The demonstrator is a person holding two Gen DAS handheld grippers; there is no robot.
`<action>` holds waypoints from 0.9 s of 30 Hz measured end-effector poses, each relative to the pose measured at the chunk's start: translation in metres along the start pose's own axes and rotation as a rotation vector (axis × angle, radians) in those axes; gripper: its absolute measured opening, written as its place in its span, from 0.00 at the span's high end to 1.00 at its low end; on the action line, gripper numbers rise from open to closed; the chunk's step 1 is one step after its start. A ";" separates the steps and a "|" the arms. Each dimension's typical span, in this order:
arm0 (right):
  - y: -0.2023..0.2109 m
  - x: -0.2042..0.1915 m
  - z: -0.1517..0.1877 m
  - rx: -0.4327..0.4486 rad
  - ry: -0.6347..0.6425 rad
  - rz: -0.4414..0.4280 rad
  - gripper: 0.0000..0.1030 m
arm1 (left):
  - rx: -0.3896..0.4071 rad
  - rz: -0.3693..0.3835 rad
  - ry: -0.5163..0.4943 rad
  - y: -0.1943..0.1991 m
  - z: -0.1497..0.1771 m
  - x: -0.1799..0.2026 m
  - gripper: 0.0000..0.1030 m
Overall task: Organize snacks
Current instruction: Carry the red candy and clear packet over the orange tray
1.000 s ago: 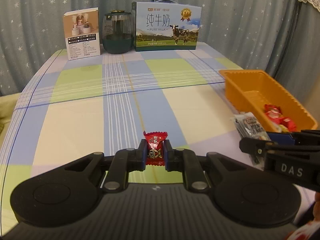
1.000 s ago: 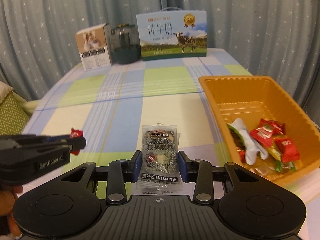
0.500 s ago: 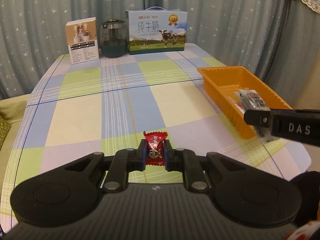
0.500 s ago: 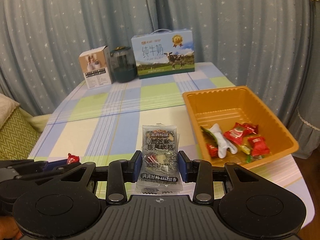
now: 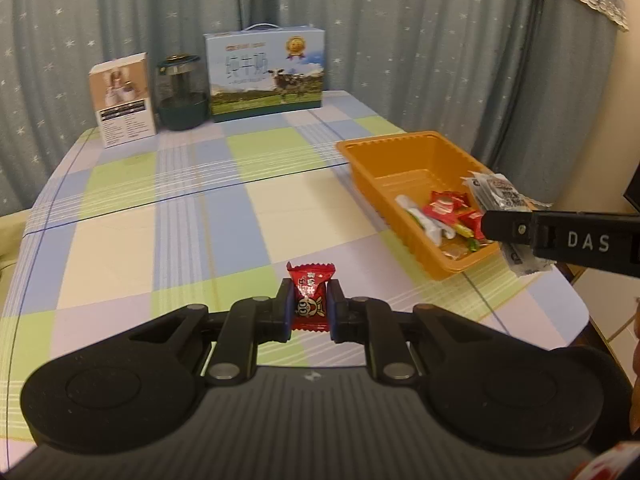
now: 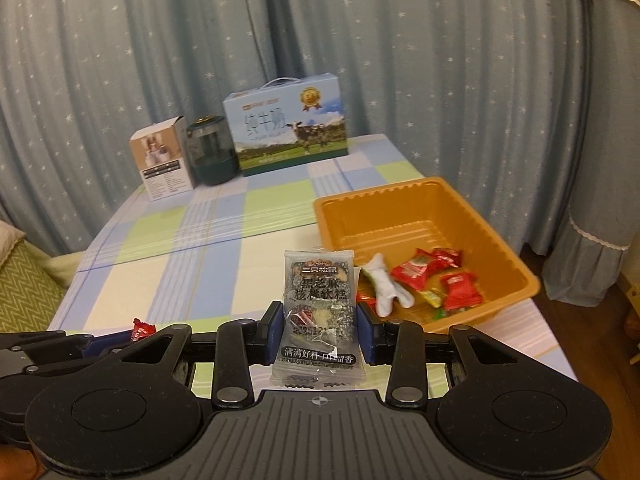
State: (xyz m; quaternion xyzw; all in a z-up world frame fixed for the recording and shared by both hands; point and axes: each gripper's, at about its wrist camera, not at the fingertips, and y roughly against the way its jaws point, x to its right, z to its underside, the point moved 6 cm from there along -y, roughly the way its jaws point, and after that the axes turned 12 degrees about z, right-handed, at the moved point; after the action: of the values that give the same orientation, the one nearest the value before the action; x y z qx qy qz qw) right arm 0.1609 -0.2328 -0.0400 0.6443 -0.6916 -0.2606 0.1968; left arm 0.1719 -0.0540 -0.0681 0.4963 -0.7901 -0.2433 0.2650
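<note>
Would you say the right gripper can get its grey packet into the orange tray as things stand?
Probably yes: the right gripper holds the grey packet beside the open-topped orange tray, with nothing between them.

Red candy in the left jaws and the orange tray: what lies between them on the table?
Nothing: in the left wrist view, only bare checked tablecloth lies between the red candy and the orange tray.

One orange tray [image 6: 516, 268], two boxes [image 6: 286, 136] [image 6: 162, 164], one jar [image 6: 212, 152], two hand-held grippers [image 5: 309, 306] [image 6: 319, 330].
</note>
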 end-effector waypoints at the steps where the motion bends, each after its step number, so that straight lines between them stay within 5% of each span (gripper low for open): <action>1: 0.000 0.004 0.000 -0.001 -0.006 0.005 0.63 | 0.000 0.005 -0.005 -0.001 -0.001 0.003 0.86; 27: -0.008 0.092 -0.007 -0.008 -0.110 0.123 0.63 | -0.012 0.139 -0.098 -0.046 -0.035 0.077 0.86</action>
State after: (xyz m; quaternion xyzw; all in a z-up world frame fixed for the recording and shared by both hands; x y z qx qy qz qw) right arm 0.1630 -0.3257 -0.0449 0.5844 -0.7387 -0.2859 0.1766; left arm 0.1966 -0.1461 -0.0584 0.4263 -0.8332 -0.2530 0.2450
